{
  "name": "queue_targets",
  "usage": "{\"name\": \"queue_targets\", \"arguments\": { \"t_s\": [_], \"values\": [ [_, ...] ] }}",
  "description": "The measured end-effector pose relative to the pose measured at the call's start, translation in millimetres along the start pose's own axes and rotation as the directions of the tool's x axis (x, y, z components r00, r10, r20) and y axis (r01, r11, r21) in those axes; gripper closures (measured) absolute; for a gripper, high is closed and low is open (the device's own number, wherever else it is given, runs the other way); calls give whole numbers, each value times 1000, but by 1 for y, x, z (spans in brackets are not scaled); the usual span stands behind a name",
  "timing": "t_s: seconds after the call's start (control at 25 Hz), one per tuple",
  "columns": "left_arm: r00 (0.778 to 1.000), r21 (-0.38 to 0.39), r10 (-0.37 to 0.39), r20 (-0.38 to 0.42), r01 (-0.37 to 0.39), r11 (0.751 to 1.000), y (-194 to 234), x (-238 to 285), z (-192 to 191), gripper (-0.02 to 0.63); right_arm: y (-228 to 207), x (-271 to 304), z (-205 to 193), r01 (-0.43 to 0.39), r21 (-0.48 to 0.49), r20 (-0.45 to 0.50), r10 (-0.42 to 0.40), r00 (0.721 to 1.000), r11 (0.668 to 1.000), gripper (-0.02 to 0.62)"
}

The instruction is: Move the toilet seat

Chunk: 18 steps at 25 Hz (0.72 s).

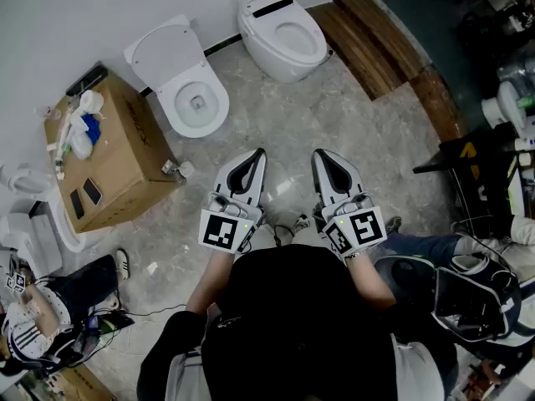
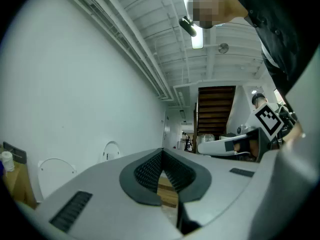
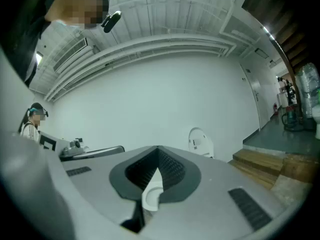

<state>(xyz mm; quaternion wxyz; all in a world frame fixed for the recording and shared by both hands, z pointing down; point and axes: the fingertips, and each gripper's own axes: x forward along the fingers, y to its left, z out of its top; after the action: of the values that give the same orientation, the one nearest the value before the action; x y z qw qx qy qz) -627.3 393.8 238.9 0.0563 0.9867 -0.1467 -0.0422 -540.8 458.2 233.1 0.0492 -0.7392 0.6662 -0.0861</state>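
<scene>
- Two toilets stand on the grey stone floor against the white wall, well apart from both tongs.
- Toilet one point(image 1: 197, 100) is at 11 o'clock from the tongs. Its bowl is uncovered, and a white panel point(image 1: 159, 54) stands raised behind it. Whether that panel is seat, lid or both cannot be told.
- Toilet two point(image 1: 282, 61) is at 12 o'clock. Its toilet seat point(image 1: 272, 44) lies flat on the bowl rim.
- Left tongs point(image 1: 259, 154) are held above the floor, tips toward 12 o'clock. The left gripper view shows the left tongs point(image 2: 162, 152) pressed together with nothing between them.
- Right tongs point(image 1: 318, 154) are just beside the left tongs at 3 o'clock of them, roughly parallel to them. The right gripper view shows the right tongs point(image 3: 158, 149) closed together and empty. A white toilet rim shows behind the slit below the tips.
- Cardboard box point(image 1: 125, 161) sits on the floor at 9 o'clock from the tongs, with small items on its top.
- Wooden steps point(image 1: 368, 44) run at 1 o'clock, just beside toilet two.
- Seated person point(image 1: 50, 307) is at 8 o'clock, near the box.
</scene>
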Motion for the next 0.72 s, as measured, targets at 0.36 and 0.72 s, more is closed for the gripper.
{"name": "queue_targets", "arguments": {
  "t_s": [0.36, 0.72],
  "values": [
    [996, 41, -83, -25, 84, 996, -40, 24, -12, 597, -37, -28, -2, 72, 19, 25, -72, 997, 997, 583],
    [995, 31, -96, -23, 97, 995, -57, 57, -10, 597, -70, -35, 10, 79, -9, 43, -78, 996, 997, 583]
  ]
}}
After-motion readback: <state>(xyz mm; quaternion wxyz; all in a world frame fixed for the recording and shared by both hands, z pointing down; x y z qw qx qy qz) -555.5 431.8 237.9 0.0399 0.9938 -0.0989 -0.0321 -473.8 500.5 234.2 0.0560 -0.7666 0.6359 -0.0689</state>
